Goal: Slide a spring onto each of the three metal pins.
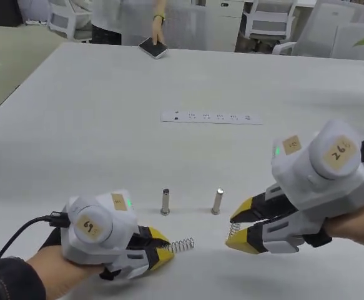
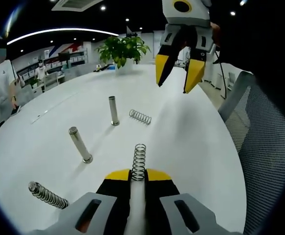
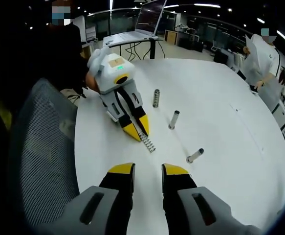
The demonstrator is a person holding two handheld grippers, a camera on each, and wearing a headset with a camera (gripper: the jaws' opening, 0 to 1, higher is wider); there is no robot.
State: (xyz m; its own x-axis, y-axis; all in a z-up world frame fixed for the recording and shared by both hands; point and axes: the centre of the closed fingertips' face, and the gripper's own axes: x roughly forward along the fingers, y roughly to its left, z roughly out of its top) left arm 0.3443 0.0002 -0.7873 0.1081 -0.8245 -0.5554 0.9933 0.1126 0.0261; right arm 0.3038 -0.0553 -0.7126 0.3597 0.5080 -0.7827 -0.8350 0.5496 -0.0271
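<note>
- Head view: left tool (image 1: 164, 248) is clamped on one end of the held spring (image 1: 182, 245). The rest of the coil sticks out ahead of its jaws, low over the bench (image 1: 107, 125); I cannot tell if it touches.
- Right tool (image 1: 234, 232) has its jaws apart and holds nothing. The loose spring (image 1: 233, 227) is right at its tips; I cannot tell if it lies between them or just beyond.
- Middle pin (image 1: 165, 202) and end pin (image 1: 217, 201) stand upright and bare, ahead of both tools. The middle pin is nearer the left tool, the end pin nearer the right.
- Left gripper view: left tool (image 2: 139, 175) jaws are pinched on the bottom coils of the held spring (image 2: 139, 159), which points straight ahead.
- Sprung pin (image 2: 47, 195) is off to the tool's left, close in, with a spring already over it.
- Middle pin (image 2: 80, 144) is ahead-left and the end pin (image 2: 114, 110) further ahead, both bare.
- Loose spring (image 2: 140, 116) lies flat just beside the end pin. Right tool (image 2: 175, 86) hangs beyond it, spread wide.
- Right gripper view: right tool (image 3: 148, 170) is parted and empty.
- Left tool (image 3: 135, 132) is ahead-left, gripping the held spring (image 3: 148, 141).
- End pin (image 3: 195, 155) is ahead-right, the middle pin (image 3: 174, 119) further on, and the sprung pin (image 3: 156, 98) furthest.
- Progress, as I judge it: one of three pins is done. One spring is in hand with no pin entered, the other is not yet picked up, and two pins are left.
</note>
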